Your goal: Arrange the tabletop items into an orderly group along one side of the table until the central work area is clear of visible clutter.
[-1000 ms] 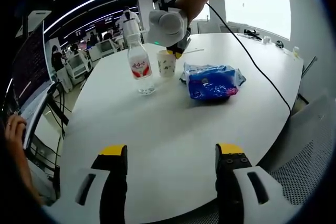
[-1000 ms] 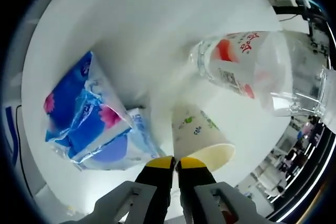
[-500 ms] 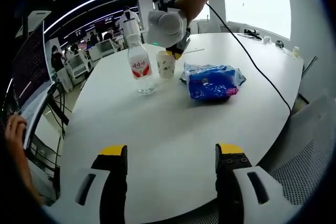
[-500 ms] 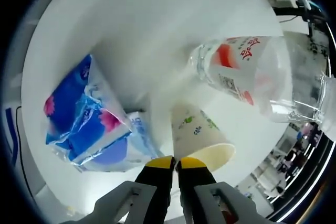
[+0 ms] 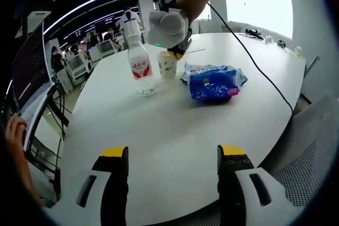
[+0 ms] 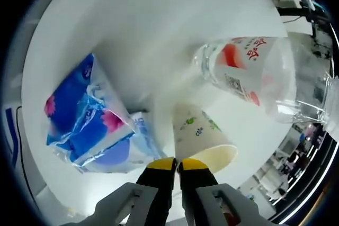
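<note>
A white paper cup [image 5: 168,64] with small prints stands on the round white table [image 5: 175,125], between a clear water bottle [image 5: 140,67] with a red label and a blue tissue pack [image 5: 214,82]. My right gripper [image 5: 175,52], held by a hand from above, is at the cup's rim. In the right gripper view the right gripper [image 6: 178,163] is shut on the wall of the paper cup [image 6: 201,136], with the bottle [image 6: 249,70] and the tissue pack [image 6: 87,115] on either side. My left gripper [image 5: 172,154] hovers open over the near table edge, holding nothing.
A black cable [image 5: 254,62] runs from the right gripper across the table. Small items [image 5: 270,39] lie at the far edge. A mesh chair [image 5: 312,168] stands at the lower right. A person's hand [image 5: 13,130] and monitors are on the left.
The right gripper view wobbles slightly, so the bottle shifts a little in the picture. The left gripper and the table items stay put.
</note>
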Available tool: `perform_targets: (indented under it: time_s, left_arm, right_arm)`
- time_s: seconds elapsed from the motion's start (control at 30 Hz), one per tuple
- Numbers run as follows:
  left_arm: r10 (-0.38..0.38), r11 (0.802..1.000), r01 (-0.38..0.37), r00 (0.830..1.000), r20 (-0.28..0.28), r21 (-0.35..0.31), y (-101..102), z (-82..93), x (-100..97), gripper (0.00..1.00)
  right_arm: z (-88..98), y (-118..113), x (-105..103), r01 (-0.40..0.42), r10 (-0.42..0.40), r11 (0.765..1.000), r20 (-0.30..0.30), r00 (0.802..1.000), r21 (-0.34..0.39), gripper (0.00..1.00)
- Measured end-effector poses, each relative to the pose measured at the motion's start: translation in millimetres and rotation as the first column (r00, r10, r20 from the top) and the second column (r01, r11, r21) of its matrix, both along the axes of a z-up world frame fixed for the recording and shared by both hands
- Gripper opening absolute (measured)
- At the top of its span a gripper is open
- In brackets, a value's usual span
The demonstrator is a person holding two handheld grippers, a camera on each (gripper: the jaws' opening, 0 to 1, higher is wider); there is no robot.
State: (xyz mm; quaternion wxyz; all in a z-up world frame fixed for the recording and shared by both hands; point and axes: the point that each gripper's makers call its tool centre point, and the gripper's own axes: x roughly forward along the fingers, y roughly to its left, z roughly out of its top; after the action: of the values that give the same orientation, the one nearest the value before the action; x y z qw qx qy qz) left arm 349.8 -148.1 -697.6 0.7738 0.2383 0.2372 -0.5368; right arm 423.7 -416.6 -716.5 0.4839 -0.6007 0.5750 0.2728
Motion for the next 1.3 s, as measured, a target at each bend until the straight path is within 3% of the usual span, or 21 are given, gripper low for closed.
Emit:
perform_targets:
  time_s: [0.3, 0.33, 0.37, 0.4, 0.5, 0.6, 0.73, 0.87, 1.07, 1.3]
  left_arm:
    - [-0.006, 1.000, 0.006, 1.000, 0.001, 0.002, 0, -0.3, -0.5, 0.68]
    - [-0.005, 1.000, 0.005, 1.000, 0.001, 0.001, 0, -0.2, -0.3, 0.68]
    - [-0.003, 1.000, 0.003, 1.000, 0.001, 0.001, 0, -0.1, -0.1, 0.68]
    - [-0.003, 1.000, 0.003, 1.000, 0.000, 0.000, 0, -0.1, -0.1, 0.68]
    - [-0.003, 1.000, 0.003, 1.000, 0.001, 0.000, 1, 0.0, 0.0, 0.68]
    - [0.000, 1.000, 0.000, 1.000, 0.002, -0.002, 1, 0.3, 0.6, 0.68]
    - [-0.002, 1.000, 0.002, 1.000, 0.003, -0.001, 1, 0.3, 0.3, 0.68]
    - [0.003, 1.000, -0.003, 1.000, 0.002, -0.003, 1, 0.5, 1.1, 0.67]
    - [-0.002, 1.000, 0.002, 1.000, 0.002, -0.002, 1, 0.7, 0.3, 0.67]
    - [-0.002, 1.000, 0.002, 1.000, 0.003, -0.002, 0, 1.0, 0.3, 0.67]
  right_arm:
    - [1.7, 0, 2, -0.009, 0.009, 1.000, 0.006, 1.000, -0.007, 0.00]
    - [2.6, -1, 3, -0.025, 0.025, 0.999, 0.008, 1.000, -0.025, 0.00]
    - [7.3, -7, 9, -0.097, 0.098, 0.990, 0.002, 0.995, -0.098, 0.00]
    - [8.4, -9, 11, -0.126, 0.127, 0.984, -0.004, 0.992, -0.128, 0.00]
    - [6.8, -9, 11, -0.090, 0.094, 0.989, 0.026, 0.995, -0.115, 0.00]
    - [11.4, -14, 17, -0.154, 0.162, 0.969, 0.029, 0.986, -0.191, 0.00]
    - [9.8, -14, 20, -0.174, 0.190, 0.963, 0.056, 0.980, -0.207, 0.00]
    - [6.8, 2, 18, -0.262, 0.272, 0.944, 0.022, 0.962, -0.202, 0.00]
    - [-2.1, 17, 7, -0.272, 0.273, 0.952, -0.008, 0.962, -0.139, 0.00]
    - [-7.0, 27, 2, -0.307, 0.306, 0.943, -0.024, 0.952, -0.130, 0.00]
